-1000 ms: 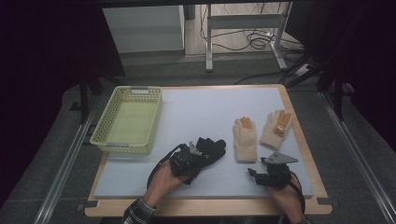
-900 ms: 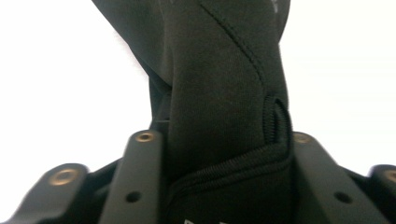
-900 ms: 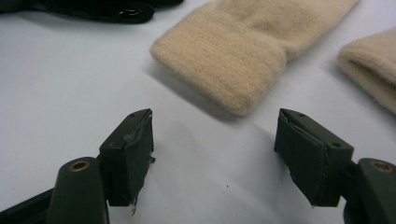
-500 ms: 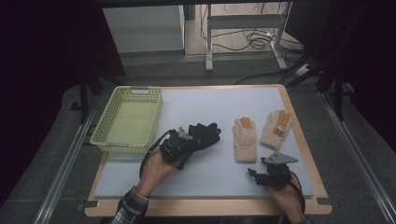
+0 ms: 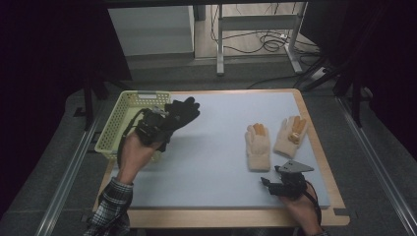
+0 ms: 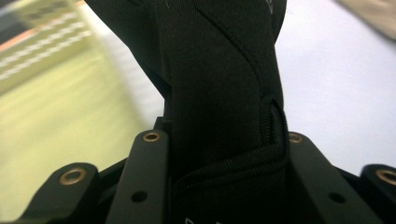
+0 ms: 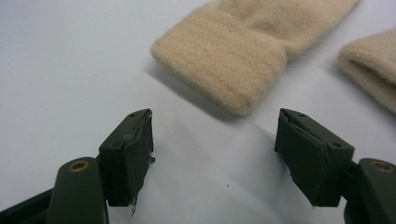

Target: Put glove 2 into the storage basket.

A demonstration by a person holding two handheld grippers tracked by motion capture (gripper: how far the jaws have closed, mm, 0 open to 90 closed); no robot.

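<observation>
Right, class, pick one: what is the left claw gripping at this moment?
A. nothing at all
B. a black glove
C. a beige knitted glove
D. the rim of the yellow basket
B: the left claw is shut on the black glove, lifted beside the yellow basket; the left gripper view shows black fabric pinched between its jaws, while both beige gloves lie on the table.

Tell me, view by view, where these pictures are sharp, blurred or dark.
High view: the table is lit, its surroundings nearly black. Left gripper view: the black glove is fairly sharp, the yellow basket behind it blurred. Right gripper view: the tool and beige glove are sharp, with soft shadows.
</observation>
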